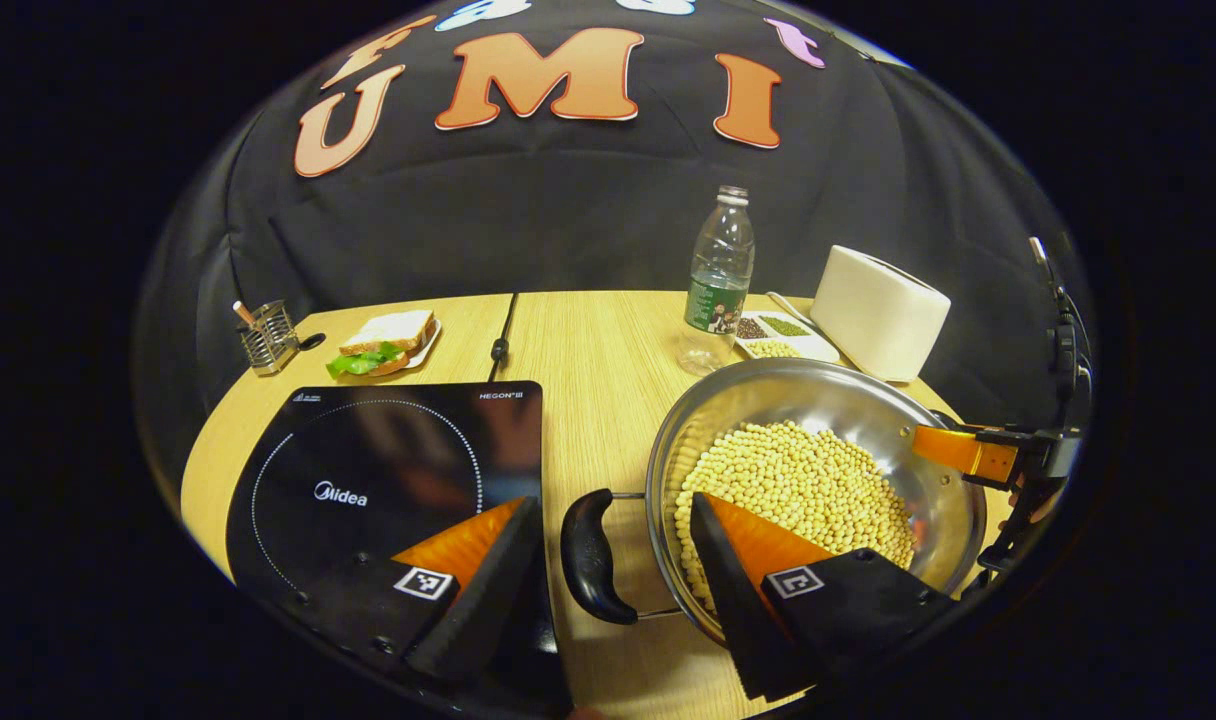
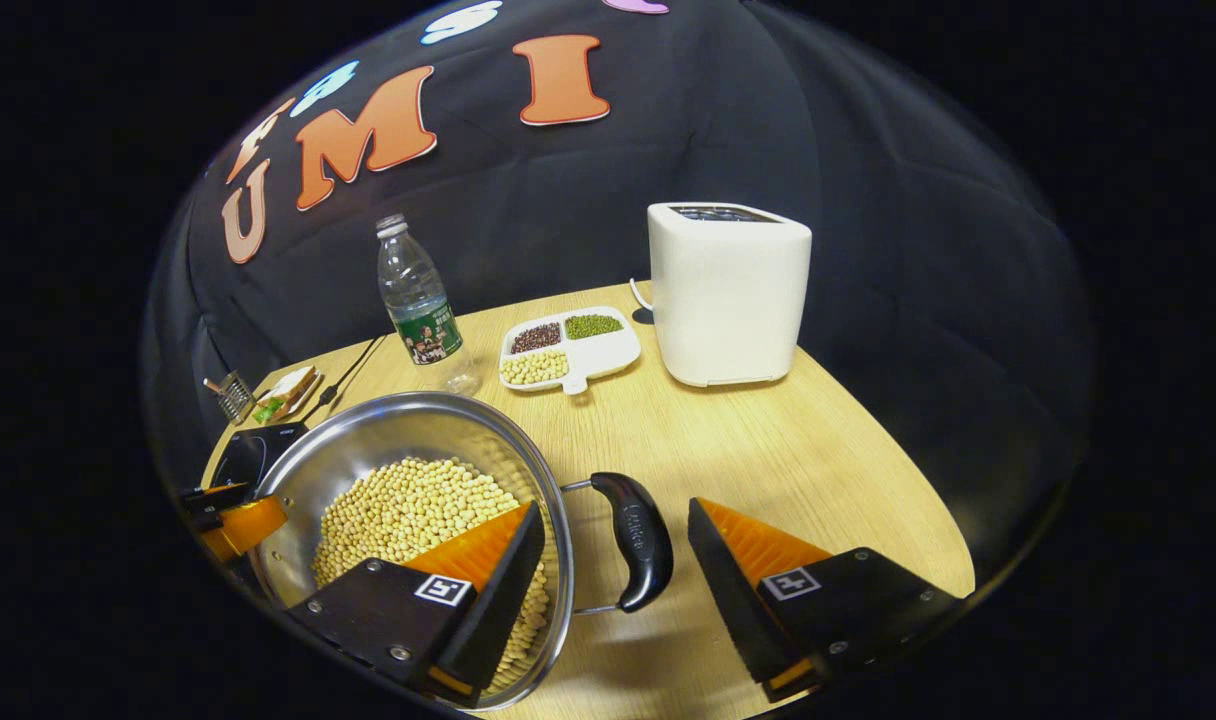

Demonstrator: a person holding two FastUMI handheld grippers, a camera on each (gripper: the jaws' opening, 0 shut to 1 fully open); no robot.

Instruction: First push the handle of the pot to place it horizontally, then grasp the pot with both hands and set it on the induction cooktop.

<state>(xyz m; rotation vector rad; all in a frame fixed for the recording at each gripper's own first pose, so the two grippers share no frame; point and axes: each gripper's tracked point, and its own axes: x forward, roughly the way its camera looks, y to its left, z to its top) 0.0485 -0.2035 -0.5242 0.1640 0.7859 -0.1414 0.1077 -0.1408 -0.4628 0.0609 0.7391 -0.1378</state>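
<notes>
On the wooden bench (image 2: 768, 450) between my two grippers sits the steel pot (image 1: 828, 400), heaped with pale soybeans (image 1: 798, 480). My left gripper (image 1: 608, 560) has its jaws spread wide and straddles the pot's left handle (image 1: 590, 555), a dark curved grip that lies level and points out sideways from the rim. One finger stands over the induction cooktop (image 1: 368, 480), the other over the beans inside the pot; neither touches the handle.

My right gripper (image 2: 616, 560) mirrors that on the far side. Its jaws are spread too, with the right handle (image 2: 640, 540) in the gap between them, level as well. One finger hangs above the beans, the other over bare bench. No finger presses on the handle.

From the left gripper view I can see the right gripper's finger at the pot's far rim; from the right gripper view the left one peeks in at the opposite rim.

The pot stands on the bench just beside the cooktop, to its right in the left gripper view, not on the glass.

Behind the pot stand a clear water bottle (image 2: 418, 300), a white divided dish (image 2: 568, 350) with three kinds of grain, and a white toaster (image 2: 728, 290). Beyond the cooktop lie a sandwich (image 1: 388, 340) on a plate and a small wire holder (image 1: 268, 335).
</notes>
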